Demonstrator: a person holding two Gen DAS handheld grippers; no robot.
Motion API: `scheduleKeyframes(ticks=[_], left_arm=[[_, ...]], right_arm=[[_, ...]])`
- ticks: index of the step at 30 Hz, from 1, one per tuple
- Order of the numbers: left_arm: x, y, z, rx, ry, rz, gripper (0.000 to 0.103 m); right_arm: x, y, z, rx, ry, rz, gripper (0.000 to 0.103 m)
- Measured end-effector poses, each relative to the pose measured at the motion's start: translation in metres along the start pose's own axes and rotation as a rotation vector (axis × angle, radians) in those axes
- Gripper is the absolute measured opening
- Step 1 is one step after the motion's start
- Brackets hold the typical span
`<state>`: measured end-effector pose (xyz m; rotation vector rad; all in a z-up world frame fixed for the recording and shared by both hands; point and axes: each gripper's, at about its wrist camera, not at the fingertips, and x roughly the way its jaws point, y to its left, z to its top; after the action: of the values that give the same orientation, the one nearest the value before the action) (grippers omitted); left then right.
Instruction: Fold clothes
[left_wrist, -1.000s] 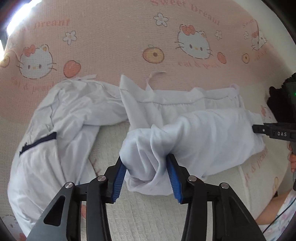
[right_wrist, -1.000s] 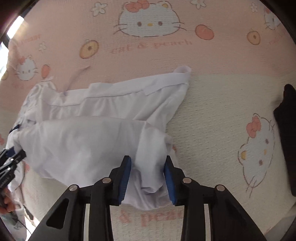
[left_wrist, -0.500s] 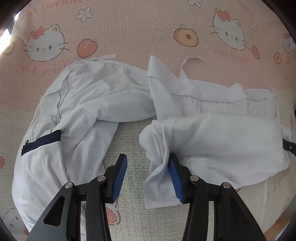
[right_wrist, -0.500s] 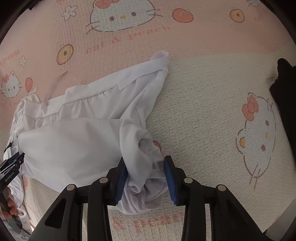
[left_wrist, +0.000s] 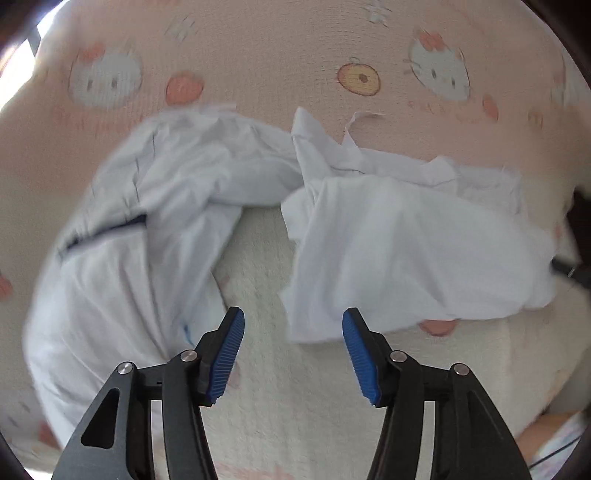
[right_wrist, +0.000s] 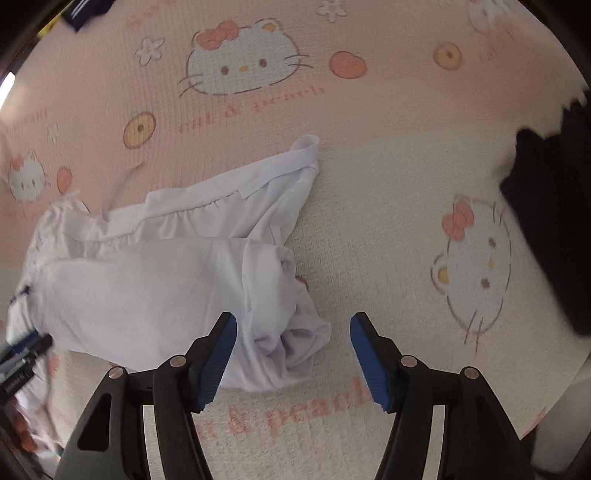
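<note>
The white garment (left_wrist: 406, 236) lies crumpled on the pink cartoon-cat bedspread (left_wrist: 295, 55), one portion doubled over itself toward the right and a longer portion trailing to the left, where a dark navy stripe (left_wrist: 107, 230) crosses it. We judge the cloth thin, light and limp: it sags into soft wrinkles, holds no edge of its own, and will likely slip and bunch if taken by a loose middle. A hemmed edge or a corner, such as the banded corner (right_wrist: 306, 147) that points up the bed, looks the surest place to take hold.

The left tool (left_wrist: 291, 347) hovers with its blue pads spread wide and nothing between them, just short of the garment's near edge. The right tool (right_wrist: 291, 354) is likewise spread; a bunched end of the cloth (right_wrist: 288, 343) lies between its pads without being pinched.

The left wrist view alone shows the trailing, striped portion at the left, and is blurred there. The right wrist view alone shows the gathered seam (right_wrist: 184, 218), a dark item (right_wrist: 554, 229) at the right edge of the bed, and the other tool's tip at lower left.
</note>
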<state>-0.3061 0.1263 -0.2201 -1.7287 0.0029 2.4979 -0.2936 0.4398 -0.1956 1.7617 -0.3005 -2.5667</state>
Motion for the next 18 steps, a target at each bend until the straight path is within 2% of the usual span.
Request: scheduleKeyframes(ticks=[3, 4, 7, 10, 13, 15, 18], left_arm=[[0.0, 0.024, -0.012, -0.25, 0.059, -0.226, 0.054], [0.0, 0.03, -0.016, -0.326, 0.075, -0.299, 0.057], [0.0, 0.038, -0.029, -0.473, 0.086, -0.445, 0.063], [-0.003, 0.035, -0.041, -0.541, 0.07, -0.532, 0.063], [-0.008, 0.028, -0.048, -0.587, 0.061, -0.567, 0.063], [-0.009, 0.025, -0.048, -0.61, 0.054, -0.565, 0.063], [-0.008, 0.02, -0.043, -0.625, 0.022, -0.569, 0.063]], right_arm=[[-0.001, -0.017, -0.009, 0.157, 0.002, 0.128, 0.066], [0.004, -0.018, -0.011, 0.213, 0.006, 0.169, 0.07], [0.008, -0.036, -0.026, 0.393, 0.021, 0.298, 0.077], [0.012, -0.047, -0.038, 0.521, 0.021, 0.396, 0.078], [0.016, -0.058, -0.05, 0.649, 0.022, 0.494, 0.082], [0.019, -0.066, -0.057, 0.732, 0.023, 0.558, 0.082], [0.026, -0.06, -0.058, 0.753, 0.04, 0.562, 0.082]])
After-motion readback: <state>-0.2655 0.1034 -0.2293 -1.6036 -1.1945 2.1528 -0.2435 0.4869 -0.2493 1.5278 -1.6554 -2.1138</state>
